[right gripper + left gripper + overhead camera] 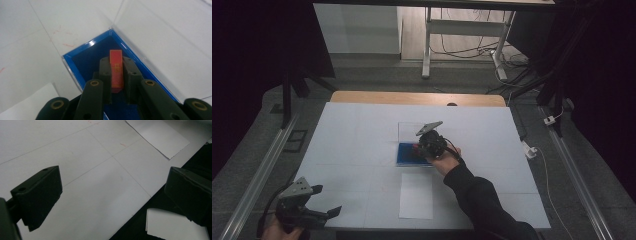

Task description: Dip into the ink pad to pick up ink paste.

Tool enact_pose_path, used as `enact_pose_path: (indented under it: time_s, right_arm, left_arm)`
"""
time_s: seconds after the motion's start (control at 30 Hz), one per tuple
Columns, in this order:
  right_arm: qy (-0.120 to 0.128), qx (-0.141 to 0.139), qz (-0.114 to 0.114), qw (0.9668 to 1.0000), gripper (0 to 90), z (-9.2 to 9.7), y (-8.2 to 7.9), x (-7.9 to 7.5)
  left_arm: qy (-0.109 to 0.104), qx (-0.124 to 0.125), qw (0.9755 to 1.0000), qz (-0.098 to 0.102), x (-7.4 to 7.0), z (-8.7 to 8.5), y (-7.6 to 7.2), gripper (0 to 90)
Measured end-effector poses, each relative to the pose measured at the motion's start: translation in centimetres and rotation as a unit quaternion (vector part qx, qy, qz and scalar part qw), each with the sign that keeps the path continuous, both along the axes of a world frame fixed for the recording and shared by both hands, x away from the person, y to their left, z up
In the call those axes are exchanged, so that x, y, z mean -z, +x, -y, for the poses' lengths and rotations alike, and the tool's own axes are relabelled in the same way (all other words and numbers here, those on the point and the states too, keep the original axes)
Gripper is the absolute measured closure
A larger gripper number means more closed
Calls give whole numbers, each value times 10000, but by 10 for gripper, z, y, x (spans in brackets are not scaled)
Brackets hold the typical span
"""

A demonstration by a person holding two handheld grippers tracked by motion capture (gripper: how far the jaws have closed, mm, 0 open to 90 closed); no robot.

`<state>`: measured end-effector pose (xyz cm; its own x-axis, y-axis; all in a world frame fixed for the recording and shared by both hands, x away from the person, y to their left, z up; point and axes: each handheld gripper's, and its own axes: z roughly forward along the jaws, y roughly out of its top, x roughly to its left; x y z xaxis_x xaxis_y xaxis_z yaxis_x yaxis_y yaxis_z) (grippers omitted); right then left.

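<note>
The right gripper (116, 72) has its jaws drawn narrow on a block (116, 71), pinching it by its two long sides. The block is a slim oblong, orange-red, with faint yellowish marks on its upper face; its far end sticks out just past the jaw tips and its near end sits back between them. Right under the jaws lies an open box (75, 53), deep blue inside with a bright blue rim cased in clear plastic, and its clear lid (160, 32) stands open beyond and to the right of the jaws. Whether the block touches the box floor I cannot tell. In the high view the right gripper (426, 148) hangs over the box (408, 153) near the middle of the white table (347, 135), with a white sheet (416, 196) lying on the person's side of it. The left gripper (324, 200), well apart at the table's near left corner, has its jaws wide with nothing between them; its own view shows bare table (95, 195) under them and the sheet (160, 137) ahead to the right.
</note>
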<state>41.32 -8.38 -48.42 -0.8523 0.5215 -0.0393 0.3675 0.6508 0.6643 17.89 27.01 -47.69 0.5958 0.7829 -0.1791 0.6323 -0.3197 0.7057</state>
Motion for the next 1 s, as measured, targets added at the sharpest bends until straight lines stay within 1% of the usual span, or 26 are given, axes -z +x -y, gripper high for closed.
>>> enact_pose_path:
  time_s: [0.2, 0.43, 0.73, 1.0]
  right_arm:
    - [141, -77, 34, 9999, 793, 4, -5, -8]
    - [296, -210, 7, 9993, 793, 8, -12, -16]
    - [329, -297, 5, 9990, 793, 14, -24, -23]
    - [490, -371, 79, 9981, 793, 20, -37, -33]
  left_arm:
    - [-16, -7, 10000, -3, 0, 0, 0, 17]
    - [-38, -12, 10000, -3, 0, -1, 0, 17]
    - [-50, -15, 10000, -2, 0, -1, 0, 17]
    - [-51, -15, 10000, -12, 0, -1, 1, 17]
